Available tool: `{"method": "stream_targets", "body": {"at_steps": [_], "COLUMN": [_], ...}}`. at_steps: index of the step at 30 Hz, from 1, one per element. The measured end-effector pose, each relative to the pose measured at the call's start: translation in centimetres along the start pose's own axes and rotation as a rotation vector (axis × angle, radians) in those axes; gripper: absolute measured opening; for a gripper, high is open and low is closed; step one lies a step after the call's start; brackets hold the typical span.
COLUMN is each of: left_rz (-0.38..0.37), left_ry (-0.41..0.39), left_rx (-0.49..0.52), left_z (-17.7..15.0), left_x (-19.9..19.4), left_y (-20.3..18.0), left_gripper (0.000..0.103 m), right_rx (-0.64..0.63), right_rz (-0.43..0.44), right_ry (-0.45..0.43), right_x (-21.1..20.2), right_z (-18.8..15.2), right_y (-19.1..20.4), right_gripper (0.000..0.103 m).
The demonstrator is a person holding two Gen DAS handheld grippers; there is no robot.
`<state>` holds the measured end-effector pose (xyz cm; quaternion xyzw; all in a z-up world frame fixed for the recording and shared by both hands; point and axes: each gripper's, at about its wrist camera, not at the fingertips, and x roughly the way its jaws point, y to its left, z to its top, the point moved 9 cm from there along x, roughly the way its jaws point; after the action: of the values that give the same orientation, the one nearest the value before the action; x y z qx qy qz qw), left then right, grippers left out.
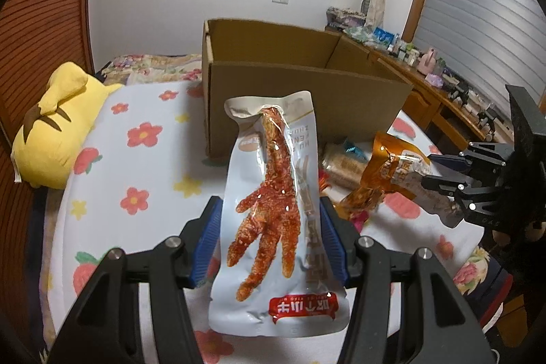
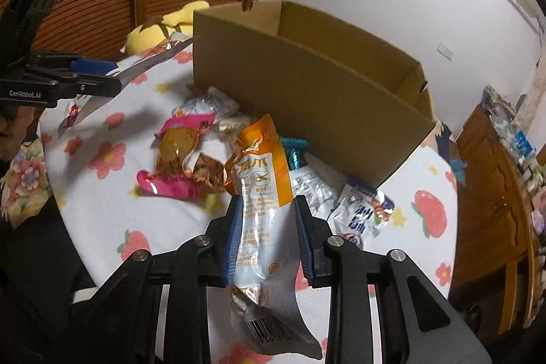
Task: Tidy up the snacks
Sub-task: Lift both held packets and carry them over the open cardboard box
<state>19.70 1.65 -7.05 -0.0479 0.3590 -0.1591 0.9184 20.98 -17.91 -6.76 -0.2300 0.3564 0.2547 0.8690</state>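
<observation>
- The left gripper (image 1: 271, 237) jaws are grasping a pale blue chicken-foot snack pouch (image 1: 273, 210).
- The right gripper (image 2: 268, 237) jaws are clenching an orange-and-white foil snack pouch (image 2: 262, 200) before the open brown cardboard box (image 2: 307, 84).

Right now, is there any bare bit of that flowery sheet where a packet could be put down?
Yes: the sheet between the yellow plush toy and the cardboard box is bare. Right before the box it is crowded with loose snack packets.

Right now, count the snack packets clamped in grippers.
2. A white chicken-foot packet sits in the left gripper; an orange-and-white packet sits in the right gripper. No gripped packet seems hidden.
</observation>
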Motion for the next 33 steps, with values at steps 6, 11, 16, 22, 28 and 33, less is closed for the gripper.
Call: {"method": "stream_targets", "body": {"at_steps": [6,11,16,22,28,33], "left_rz": [-0.017,-0.026,-0.029,-0.025,0.004,0.014], "left_ry": [-0.049,-0.085,-0.113,-0.107,-0.071,-0.027], "left_rx": [0.018,0.038,0.062,0.073,0.085,0.083], "left_z": [2.7,6.2,10.1,14.2,17.1,18.7], "left_x": [-1.5,-2.1,-2.1,0.1,3.6,6.7], "left_y": [-1.3,-2.3,-3.3,-3.4,-3.0,-2.6], "left_gripper": [0.055,0.055,0.055,0.055,0.055,0.055], "right_rx": [0.004,0.009,0.029,0.038,0.014,0.002], "right_rz": [-0.023,-0.043,-0.063,-0.076,-0.083,-0.079], "right_ry": [-0.043,-0.094,-0.142,-0.168,-0.153,-0.12], "right_x": [-2.0,-3.7,-5.0,-4.5,-1.8,2.1], "right_z": [1.7,4.0,6.7,10.2,13.2,15.2], "right_y": [-1.2,-3.0,-5.4,-8.4,-10.5,-11.8], "right_gripper": [0.028,0.028,0.028,0.028,0.028,0.028]}}
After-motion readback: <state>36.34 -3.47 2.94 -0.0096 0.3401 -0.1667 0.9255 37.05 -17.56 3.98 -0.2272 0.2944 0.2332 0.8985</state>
